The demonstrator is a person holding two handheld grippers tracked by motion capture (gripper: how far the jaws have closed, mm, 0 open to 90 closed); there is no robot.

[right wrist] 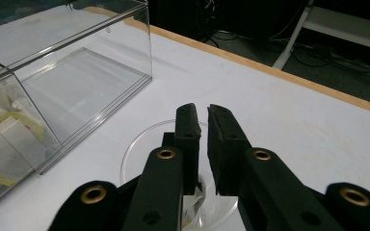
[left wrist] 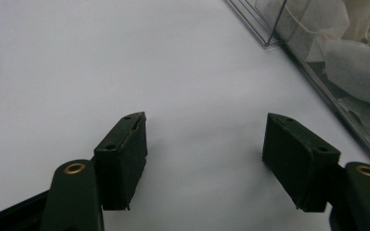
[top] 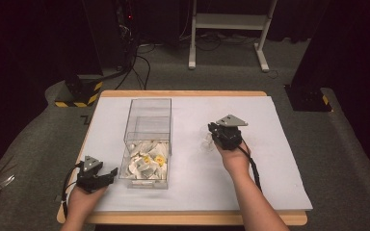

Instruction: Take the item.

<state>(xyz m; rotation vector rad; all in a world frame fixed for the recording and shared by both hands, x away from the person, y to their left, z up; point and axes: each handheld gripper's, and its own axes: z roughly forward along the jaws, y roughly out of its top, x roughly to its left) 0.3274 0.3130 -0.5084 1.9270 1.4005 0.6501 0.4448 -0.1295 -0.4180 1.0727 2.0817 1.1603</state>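
Two grippers [top: 107,174] [top: 211,129] beside clear box [top: 147,126] of tea bags [top: 147,162], labels unreadable.

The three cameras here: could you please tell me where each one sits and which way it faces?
High view: above the person's side, looking forward and down on the white table; forearms, left gripper, right gripper.
Left gripper view: rides the left gripper, looking along its open, empty jaws over the table; clear box at right.
Right gripper view: rides the right gripper, jaws nearly together above a clear dish.
Shared: all three show the clear box of tea bags.
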